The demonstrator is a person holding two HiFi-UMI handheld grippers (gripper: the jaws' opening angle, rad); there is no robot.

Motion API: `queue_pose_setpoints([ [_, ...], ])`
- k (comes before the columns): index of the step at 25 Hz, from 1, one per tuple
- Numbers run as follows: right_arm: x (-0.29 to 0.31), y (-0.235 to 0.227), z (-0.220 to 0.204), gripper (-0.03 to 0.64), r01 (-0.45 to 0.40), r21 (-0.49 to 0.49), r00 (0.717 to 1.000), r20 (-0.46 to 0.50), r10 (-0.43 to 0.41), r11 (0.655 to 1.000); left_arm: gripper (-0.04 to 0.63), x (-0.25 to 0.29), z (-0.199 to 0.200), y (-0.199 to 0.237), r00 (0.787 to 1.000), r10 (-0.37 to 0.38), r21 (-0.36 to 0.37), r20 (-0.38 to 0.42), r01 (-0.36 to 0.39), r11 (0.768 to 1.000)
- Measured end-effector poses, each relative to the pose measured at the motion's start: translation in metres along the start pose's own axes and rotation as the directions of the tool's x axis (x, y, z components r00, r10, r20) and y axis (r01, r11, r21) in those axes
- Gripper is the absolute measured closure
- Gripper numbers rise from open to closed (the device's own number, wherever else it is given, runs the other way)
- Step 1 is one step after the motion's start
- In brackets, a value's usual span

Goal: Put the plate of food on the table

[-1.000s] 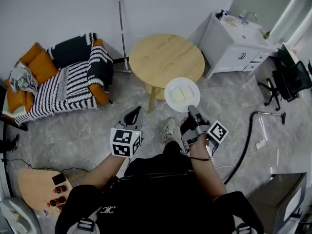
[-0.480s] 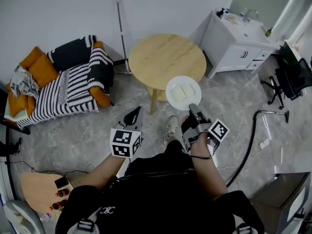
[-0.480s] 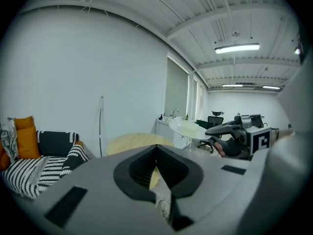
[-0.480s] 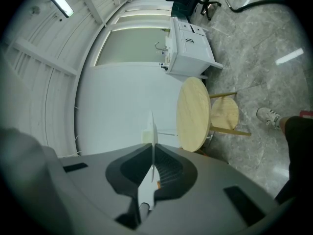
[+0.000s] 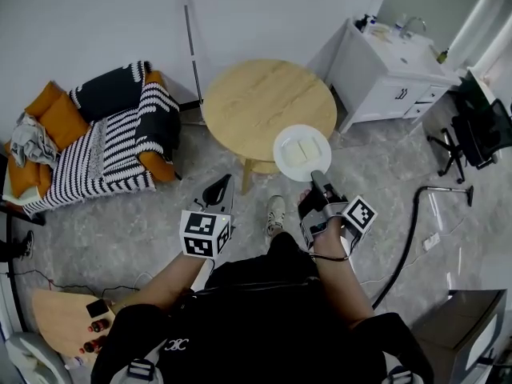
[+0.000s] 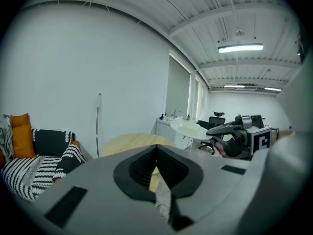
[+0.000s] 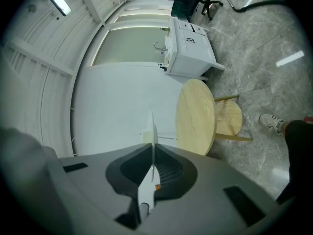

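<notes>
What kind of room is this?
Probably a living room set up in a studio or office: a striped sofa, a round wooden table, and a white sink cabinet.

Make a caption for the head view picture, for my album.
Right gripper holds a round white plate of pale food near the round light wooden table; left gripper shut, empty.

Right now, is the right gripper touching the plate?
Touching. The right gripper view shows the right gripper with its jaws closed on the rim of the plate, which is seen edge-on between them.
</notes>
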State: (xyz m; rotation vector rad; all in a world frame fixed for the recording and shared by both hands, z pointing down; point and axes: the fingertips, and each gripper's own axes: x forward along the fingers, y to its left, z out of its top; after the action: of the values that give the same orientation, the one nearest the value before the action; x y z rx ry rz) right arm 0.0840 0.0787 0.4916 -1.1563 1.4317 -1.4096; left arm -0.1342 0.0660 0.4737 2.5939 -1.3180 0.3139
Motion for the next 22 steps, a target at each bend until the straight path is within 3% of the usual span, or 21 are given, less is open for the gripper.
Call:
queue_pose_setpoints([
  [14,0.054,-0.018,0.028,0.594,0.038,0.022,0.999,-0.025,-0.037,0.999,0.589,0.056,0.005,0.02,1.0,0.007,0.006,-0.023,-0.006,1.0],
  [22,0.124,-0.002,0.062,0.594,0.054,0.02,0.998,-0.039,-0.053,0.998,0.589,0.111,0.04,0.05,0.999,0.009,-0.009,-0.033,-0.009,1.0],
])
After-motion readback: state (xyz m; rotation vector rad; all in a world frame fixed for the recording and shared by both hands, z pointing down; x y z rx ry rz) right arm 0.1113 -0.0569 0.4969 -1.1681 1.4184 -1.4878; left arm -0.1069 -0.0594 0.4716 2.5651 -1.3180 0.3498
